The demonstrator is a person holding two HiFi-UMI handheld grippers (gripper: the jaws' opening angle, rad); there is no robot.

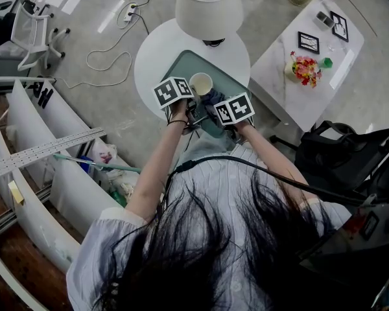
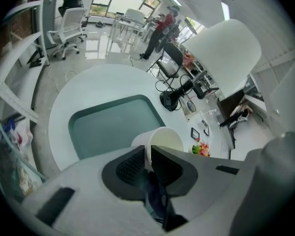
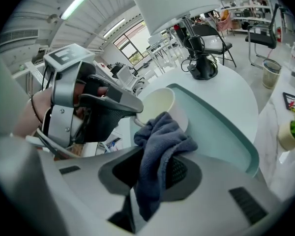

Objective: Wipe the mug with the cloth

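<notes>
Right gripper view: left gripper (image 2: 148, 154), shut across the rim of the mug (image 3: 157, 104), steadies it over the tray (image 3: 221, 127) so the right gripper (image 3: 155, 166), clamping the cloth (image 3: 162, 136), can rub its outer wall.

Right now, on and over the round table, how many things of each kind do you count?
Mug: 1
Cloth: 1
Tray: 1
Lamp: 1
Grippers: 2, the left gripper and the right gripper
Total: 6
</notes>
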